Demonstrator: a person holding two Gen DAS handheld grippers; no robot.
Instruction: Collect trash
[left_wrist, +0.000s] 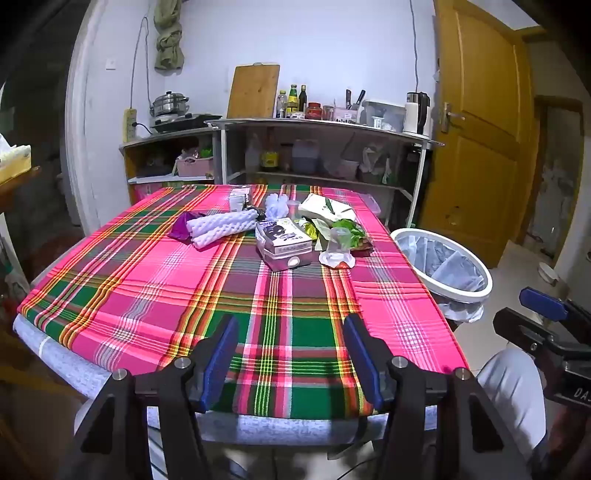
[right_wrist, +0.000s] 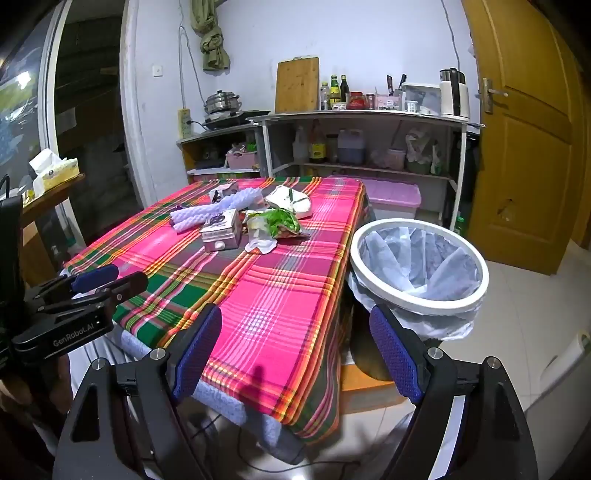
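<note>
A pile of trash lies at the far side of the plaid-covered table (left_wrist: 184, 280): white foam sheets (left_wrist: 221, 225), a small cardboard box (left_wrist: 284, 243), a clear plastic cup (left_wrist: 338, 242), green wrappers (left_wrist: 347, 227) and a white bag (left_wrist: 325, 208). The same box (right_wrist: 220, 229), wrappers (right_wrist: 277, 221) and table (right_wrist: 277, 295) show in the right wrist view. A white trash bin (left_wrist: 443, 266) with a liner stands right of the table; it also shows in the right wrist view (right_wrist: 417, 262). My left gripper (left_wrist: 290, 354) is open and empty over the near table edge. My right gripper (right_wrist: 295, 350) is open and empty at the table's near right corner.
Kitchen shelves (left_wrist: 325, 129) with bottles, a kettle and a cutting board stand behind the table. A yellow door (left_wrist: 476, 129) is at the right. A pink storage box (right_wrist: 391, 199) sits on the floor behind the bin. A tissue box (right_wrist: 55, 171) rests on a side table at left.
</note>
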